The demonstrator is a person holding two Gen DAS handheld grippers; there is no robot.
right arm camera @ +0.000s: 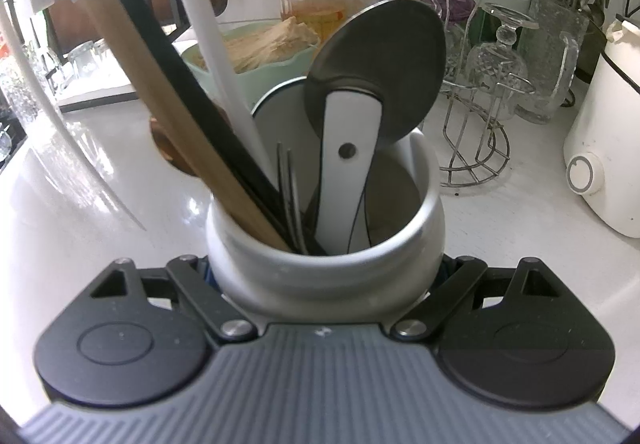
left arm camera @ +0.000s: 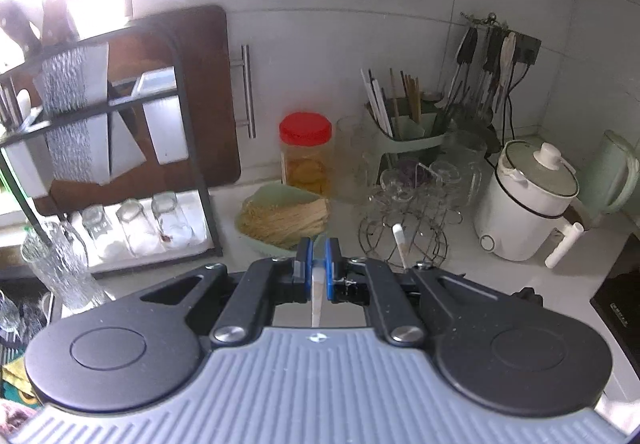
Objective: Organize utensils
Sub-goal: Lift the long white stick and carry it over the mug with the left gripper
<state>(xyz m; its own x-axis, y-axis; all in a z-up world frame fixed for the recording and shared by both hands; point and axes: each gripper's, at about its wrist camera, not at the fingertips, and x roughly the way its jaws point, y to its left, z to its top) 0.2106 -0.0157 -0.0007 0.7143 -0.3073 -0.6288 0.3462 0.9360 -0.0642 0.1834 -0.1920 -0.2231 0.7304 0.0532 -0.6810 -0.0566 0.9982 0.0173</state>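
Observation:
In the left wrist view my left gripper (left arm camera: 318, 256) is shut on a thin white utensil handle (left arm camera: 317, 300) that runs back between the blue pads toward the camera. Another white handle (left arm camera: 401, 246) sticks up just right of the fingers. In the right wrist view my right gripper is closed around a white ceramic utensil crock (right arm camera: 324, 264); its fingertips are hidden behind the crock. The crock holds a pizza cutter (right arm camera: 376, 84) with a white handle, a wooden handle (right arm camera: 160, 100), a black handle (right arm camera: 188, 104), a white handle (right arm camera: 224, 60) and a whisk (right arm camera: 290, 196).
White counter (left arm camera: 460, 268) with a red-lidded jar (left arm camera: 306, 152), a green bowl of noodles (left arm camera: 284, 218), a wire rack of glasses (left arm camera: 404, 204), a green chopstick caddy (left arm camera: 404, 132), a white electric pot (left arm camera: 524, 204), a dish rack (left arm camera: 120, 148) and hanging utensils (left arm camera: 488, 72).

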